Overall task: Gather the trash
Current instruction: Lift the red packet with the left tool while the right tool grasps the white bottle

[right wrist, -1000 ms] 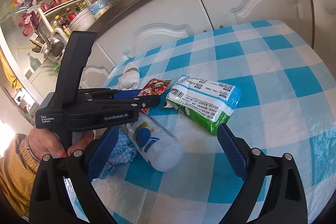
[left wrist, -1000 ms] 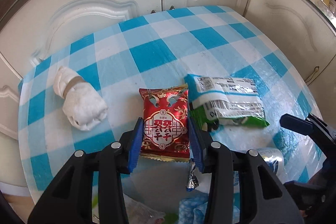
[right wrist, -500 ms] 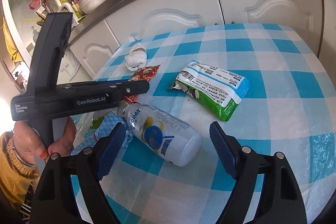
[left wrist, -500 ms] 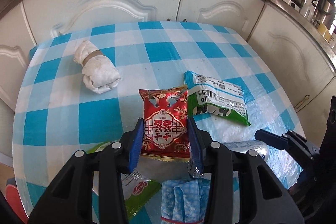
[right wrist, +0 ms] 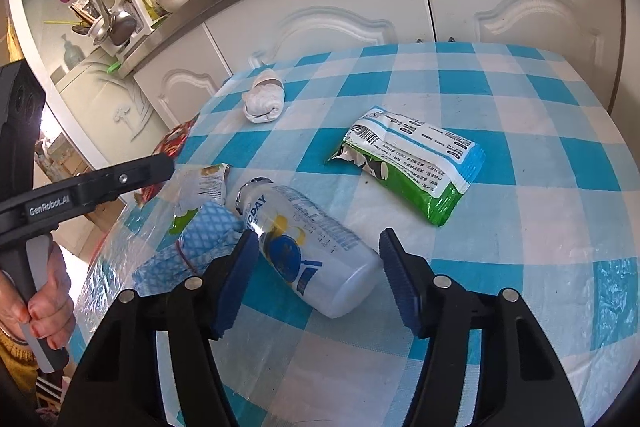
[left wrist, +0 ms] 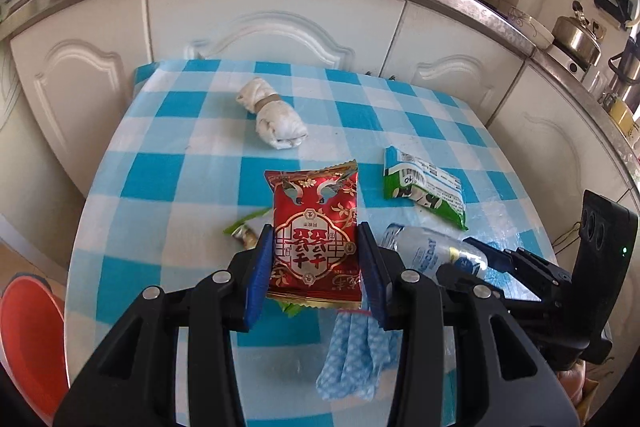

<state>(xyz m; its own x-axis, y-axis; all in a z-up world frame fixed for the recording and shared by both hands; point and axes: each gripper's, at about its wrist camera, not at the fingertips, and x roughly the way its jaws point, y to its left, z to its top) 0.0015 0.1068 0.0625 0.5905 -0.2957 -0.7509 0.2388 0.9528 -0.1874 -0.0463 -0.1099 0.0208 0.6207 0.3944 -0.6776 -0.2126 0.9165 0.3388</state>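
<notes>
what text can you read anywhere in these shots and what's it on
"GenRobot.AI": side of the left hand-held gripper.
"ODAY" (start cut off): bottle label.
"10": green packet; its small print and barcode are too small to read.
Red packet: large Chinese characters, not surely legible.

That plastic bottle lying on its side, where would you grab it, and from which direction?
Across the bottle's round body, near the wide base, coming down from above with one finger on each long side. It lies flat, cap end pointing away, and the right gripper already straddles it, its jaws having just been closing.
</notes>
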